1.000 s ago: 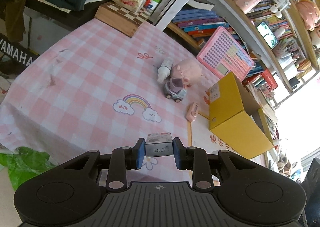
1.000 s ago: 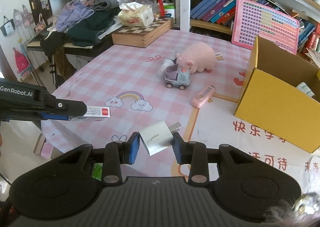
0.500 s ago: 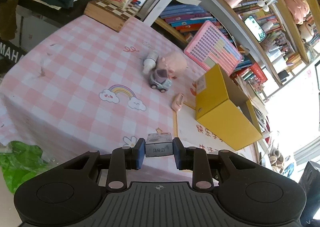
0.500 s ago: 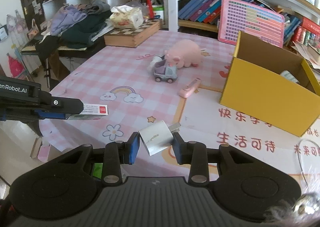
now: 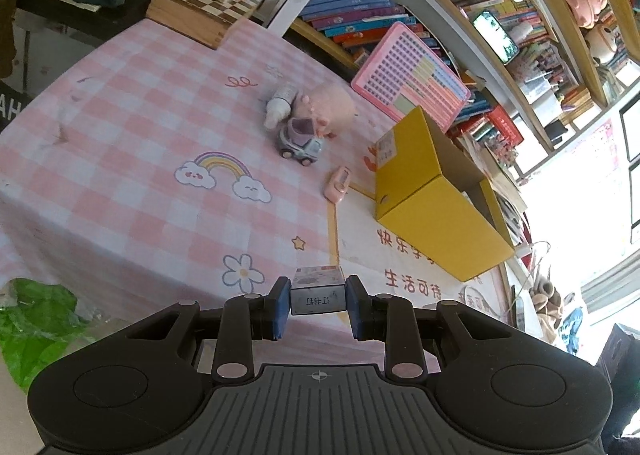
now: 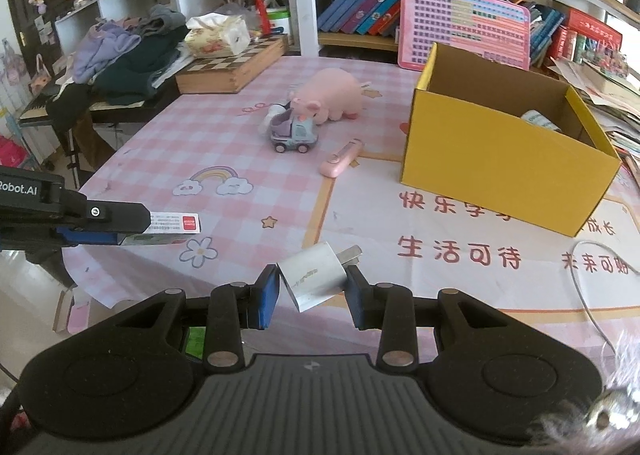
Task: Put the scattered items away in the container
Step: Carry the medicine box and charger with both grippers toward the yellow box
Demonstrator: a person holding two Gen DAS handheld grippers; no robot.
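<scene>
My left gripper (image 5: 318, 298) is shut on a small staple box (image 5: 317, 290), held above the near edge of the table; the same box (image 6: 172, 223) shows from the side in the right wrist view. My right gripper (image 6: 313, 287) is shut on a white plug charger (image 6: 313, 275), tilted between the pads. The open yellow cardboard box (image 6: 500, 151) stands ahead to the right, with one item inside (image 6: 540, 121). On the pink checked cloth lie a pink plush pig (image 6: 332, 95), a toy car (image 6: 294, 135), a small bottle (image 5: 280, 107) and a pink flat item (image 6: 342, 157).
A wooden chess box (image 6: 232, 69) with a tissue pack (image 6: 218, 35) sits at the table's back left, beside a pile of clothes (image 6: 128, 55). Bookshelves and a pink board (image 6: 464, 25) line the back. A thin cable (image 6: 588, 295) lies at the right.
Both grippers have drifted back and rightward from the table with their items still held; the yellow box now sits more toward the centre of both views.
</scene>
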